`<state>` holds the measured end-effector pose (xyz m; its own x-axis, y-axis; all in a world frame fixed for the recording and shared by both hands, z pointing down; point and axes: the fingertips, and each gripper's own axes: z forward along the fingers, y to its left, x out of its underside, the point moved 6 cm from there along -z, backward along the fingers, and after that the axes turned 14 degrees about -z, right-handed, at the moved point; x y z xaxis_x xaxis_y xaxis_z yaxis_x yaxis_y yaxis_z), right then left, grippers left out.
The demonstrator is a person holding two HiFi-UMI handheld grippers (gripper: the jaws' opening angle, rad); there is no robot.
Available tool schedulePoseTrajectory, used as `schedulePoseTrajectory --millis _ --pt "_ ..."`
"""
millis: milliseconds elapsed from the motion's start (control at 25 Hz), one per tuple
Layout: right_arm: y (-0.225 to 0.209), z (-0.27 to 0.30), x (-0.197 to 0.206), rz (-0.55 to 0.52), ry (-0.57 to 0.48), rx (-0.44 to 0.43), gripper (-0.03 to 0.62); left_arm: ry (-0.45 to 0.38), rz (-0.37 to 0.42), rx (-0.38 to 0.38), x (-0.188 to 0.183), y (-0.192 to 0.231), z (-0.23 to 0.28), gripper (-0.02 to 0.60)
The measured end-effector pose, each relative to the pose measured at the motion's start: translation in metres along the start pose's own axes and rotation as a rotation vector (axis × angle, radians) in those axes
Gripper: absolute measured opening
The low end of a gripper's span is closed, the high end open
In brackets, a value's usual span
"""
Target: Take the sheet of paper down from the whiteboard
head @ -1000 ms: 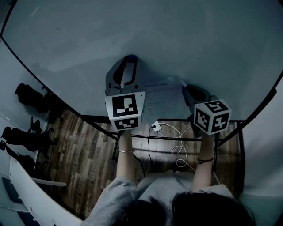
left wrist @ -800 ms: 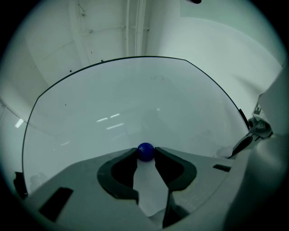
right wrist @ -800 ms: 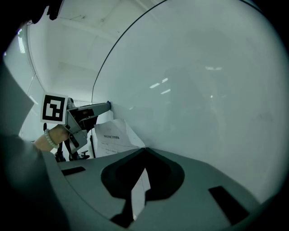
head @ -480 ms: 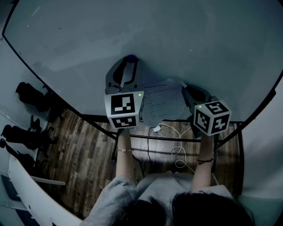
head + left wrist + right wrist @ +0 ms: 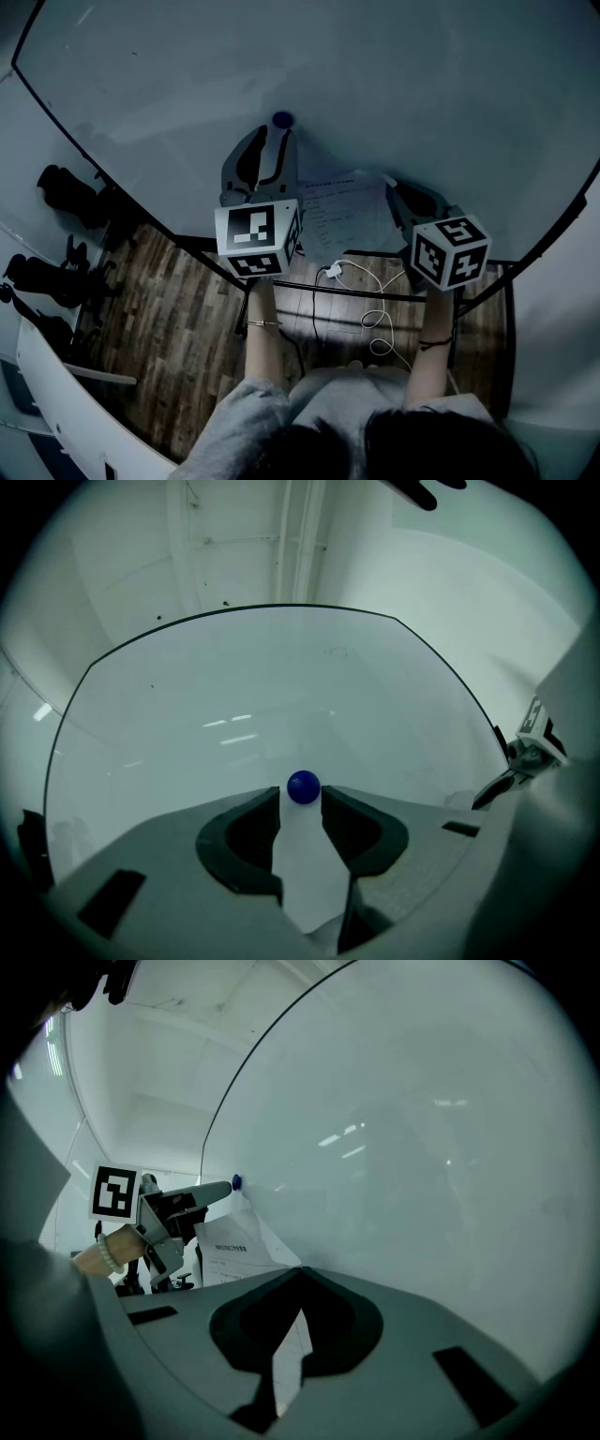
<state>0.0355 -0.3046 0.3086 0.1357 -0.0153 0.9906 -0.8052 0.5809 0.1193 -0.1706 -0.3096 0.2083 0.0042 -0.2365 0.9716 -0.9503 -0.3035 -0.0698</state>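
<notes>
I find left tool (image 5: 300,797) apart, magnet (image 5: 303,787) straight ahead between its tips, mid-frame (pinning the sheet (image 5: 225,1241) at its top); right tool (image 5: 300,1269) clamped on its right edge.

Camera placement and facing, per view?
Head view: on the person's head, facing steeply down; whiteboard, forearms, left hand-held gripper, right hand-held gripper.
Left gripper view: on that gripper, facing the whiteboard; parted jaws, blue magnet at their tips.
Right gripper view: on that gripper, looking along the whiteboard; jaws shut on the sheet of paper.
All three show the blue magnet.
</notes>
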Motion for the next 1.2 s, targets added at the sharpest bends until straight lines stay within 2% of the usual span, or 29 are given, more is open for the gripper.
schedulePoseTrajectory --millis 160,400,840,1200 --pt "0.005 -0.006 0.002 -0.019 -0.015 0.005 0.000 -0.003 -0.065 -0.030 0.006 0.006 -0.022 0.121" --pt "0.005 -0.004 -0.001 -0.053 -0.041 -0.022 0.000 0.028 -0.121 -0.080 0.017 0.016 -0.043 0.120" --pt "0.009 -0.009 0.006 -0.086 -0.043 -0.057 0.000 0.116 -0.226 -0.122 0.046 0.025 -0.084 0.063" --pt "0.009 -0.013 0.007 -0.104 -0.050 -0.082 0.000 0.168 -0.284 -0.170 0.067 0.027 -0.105 0.044"
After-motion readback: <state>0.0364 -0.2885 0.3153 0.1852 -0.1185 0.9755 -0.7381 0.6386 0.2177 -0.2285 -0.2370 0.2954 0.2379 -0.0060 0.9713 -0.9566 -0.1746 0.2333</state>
